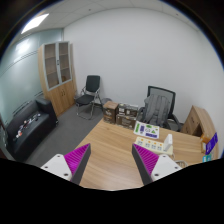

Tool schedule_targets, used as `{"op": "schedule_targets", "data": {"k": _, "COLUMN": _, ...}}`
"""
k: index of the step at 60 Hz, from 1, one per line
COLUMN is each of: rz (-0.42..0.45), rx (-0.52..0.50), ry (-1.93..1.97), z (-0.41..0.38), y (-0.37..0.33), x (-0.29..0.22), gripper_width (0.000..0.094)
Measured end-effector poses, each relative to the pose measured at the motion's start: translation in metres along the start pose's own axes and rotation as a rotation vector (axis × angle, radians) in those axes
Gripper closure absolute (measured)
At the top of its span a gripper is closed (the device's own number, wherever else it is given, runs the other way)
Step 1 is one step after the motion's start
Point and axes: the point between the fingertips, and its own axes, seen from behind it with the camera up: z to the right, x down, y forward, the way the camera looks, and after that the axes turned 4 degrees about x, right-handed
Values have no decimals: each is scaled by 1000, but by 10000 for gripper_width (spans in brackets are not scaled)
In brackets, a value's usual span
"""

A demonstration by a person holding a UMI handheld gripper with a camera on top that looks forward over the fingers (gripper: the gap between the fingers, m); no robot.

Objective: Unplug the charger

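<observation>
My gripper (110, 163) is open and empty, its two fingers with purple pads (75, 160) spread wide above a wooden desk (115, 150). Nothing stands between the fingers. No charger or plug can be made out in this view. Small items lie on the far part of the desk beyond the right finger: a white box with a green print (148, 130) and a purple object (210, 146) at the desk's right end.
An office room lies beyond the desk: a black office chair (158, 103), a folding chair (91, 95), a wooden cabinet (58, 75), a black sofa (28, 125) on the left, and cartons (127, 112) by the far wall.
</observation>
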Motion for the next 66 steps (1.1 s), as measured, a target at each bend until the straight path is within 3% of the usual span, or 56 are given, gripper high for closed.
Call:
{"op": "schedule_targets", "data": {"k": 17, "rz": -105, "rx": 39, "ry": 56, "z": 62, "y": 43, "x": 89, "gripper_width": 72}}
{"op": "schedule_targets", "data": {"k": 30, "rz": -141, "rx": 222, "ry": 90, "z": 179, "y": 99, "x": 151, "gripper_width": 71}}
{"op": "schedule_targets", "data": {"k": 40, "rz": -60, "rx": 344, "ry": 127, "z": 261, "y": 153, "x": 140, "gripper_width": 75}}
{"op": "schedule_targets", "data": {"k": 50, "rz": 31, "rx": 404, "ry": 174, "z": 308, "y": 215, "x": 115, "gripper_width": 96}}
{"op": "schedule_targets", "data": {"k": 58, "rz": 51, "rx": 418, "ry": 221, "z": 326, "y": 260, "x": 106, "gripper_width": 298}}
{"op": "schedule_targets", "data": {"k": 62, "rz": 42, "rx": 440, "ry": 225, "z": 335, "y": 274, "x": 109, "gripper_width": 484}}
{"op": "schedule_targets", "data": {"k": 65, "rz": 51, "rx": 474, "ry": 217, "z": 345, "y": 277, "x": 108, "gripper_width": 696}}
{"op": "schedule_targets", "data": {"k": 66, "rz": 60, "rx": 478, "ry": 217, "z": 345, "y": 277, "x": 107, "gripper_width": 698}}
